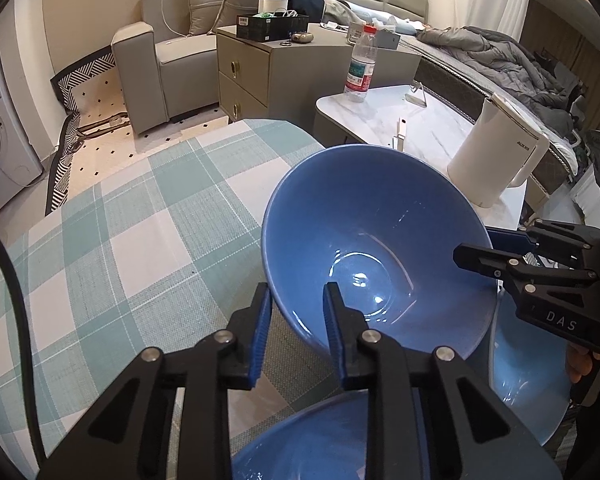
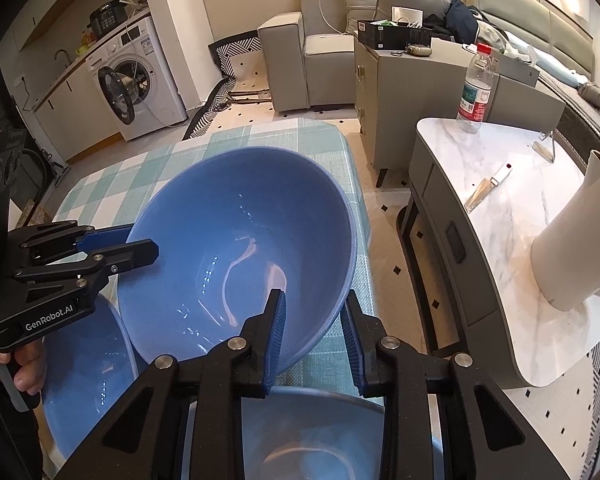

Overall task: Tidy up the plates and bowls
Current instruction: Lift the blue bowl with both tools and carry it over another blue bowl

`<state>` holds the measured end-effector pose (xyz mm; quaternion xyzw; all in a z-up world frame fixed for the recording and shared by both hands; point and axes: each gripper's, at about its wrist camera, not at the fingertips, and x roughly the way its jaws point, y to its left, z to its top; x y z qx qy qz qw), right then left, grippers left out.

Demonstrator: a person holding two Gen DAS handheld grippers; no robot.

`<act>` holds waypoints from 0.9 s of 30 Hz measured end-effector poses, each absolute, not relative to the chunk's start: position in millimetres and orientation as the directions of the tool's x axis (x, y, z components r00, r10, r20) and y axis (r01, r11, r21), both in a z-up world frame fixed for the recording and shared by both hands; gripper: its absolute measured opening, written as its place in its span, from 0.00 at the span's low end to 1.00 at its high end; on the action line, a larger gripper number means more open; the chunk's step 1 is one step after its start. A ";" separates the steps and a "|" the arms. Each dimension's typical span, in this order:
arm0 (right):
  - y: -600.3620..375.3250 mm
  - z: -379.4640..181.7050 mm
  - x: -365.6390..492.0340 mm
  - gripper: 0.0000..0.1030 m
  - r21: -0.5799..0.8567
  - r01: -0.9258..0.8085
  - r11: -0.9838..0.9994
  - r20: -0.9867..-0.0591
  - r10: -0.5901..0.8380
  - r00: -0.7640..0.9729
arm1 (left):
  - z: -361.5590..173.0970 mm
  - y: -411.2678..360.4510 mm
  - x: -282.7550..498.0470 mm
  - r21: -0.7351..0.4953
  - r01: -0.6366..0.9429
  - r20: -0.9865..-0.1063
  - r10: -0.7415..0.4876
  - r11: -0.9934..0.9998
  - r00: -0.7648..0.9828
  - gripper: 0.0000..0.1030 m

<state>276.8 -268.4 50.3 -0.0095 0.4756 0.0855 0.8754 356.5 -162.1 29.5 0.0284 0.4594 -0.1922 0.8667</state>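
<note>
A large blue bowl (image 1: 376,236) (image 2: 240,256) is held tilted above the checked tablecloth (image 1: 140,220). My left gripper (image 1: 296,308) straddles its near-left rim, one finger inside and one outside. My right gripper (image 2: 316,316) straddles the opposite rim the same way; it also shows in the left wrist view (image 1: 484,252). The left gripper also shows in the right wrist view (image 2: 136,246). Two more blue dishes lie below: one under the left gripper (image 1: 312,444) (image 2: 84,376), one under the right gripper (image 1: 528,384) (image 2: 320,436).
A marble side table (image 2: 520,208) stands to the right with a white kettle (image 1: 496,156), a water bottle (image 1: 360,66) and a knife (image 2: 486,188). Behind are a grey cabinet (image 1: 260,68), a sofa and a washing machine (image 2: 136,80).
</note>
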 end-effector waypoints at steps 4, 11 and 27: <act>-268.0 54.4 274.6 0.28 0.064 -0.157 0.986 -0.828 0.140 0.543 | 33.9 -161.2 355.7 -0.128 0.358 -0.799 -0.310 0.925 0.515 0.24; -266.7 61.6 270.8 0.28 0.067 -0.155 0.986 -0.814 0.144 0.562 | 42.2 -159.5 353.6 -0.128 0.355 -0.782 -0.314 0.926 0.538 0.24; -263.3 75.6 262.9 0.28 0.054 -0.169 0.984 -0.789 0.145 0.597 | 54.5 -156.1 345.6 -0.122 0.349 -0.764 -0.313 0.929 0.565 0.24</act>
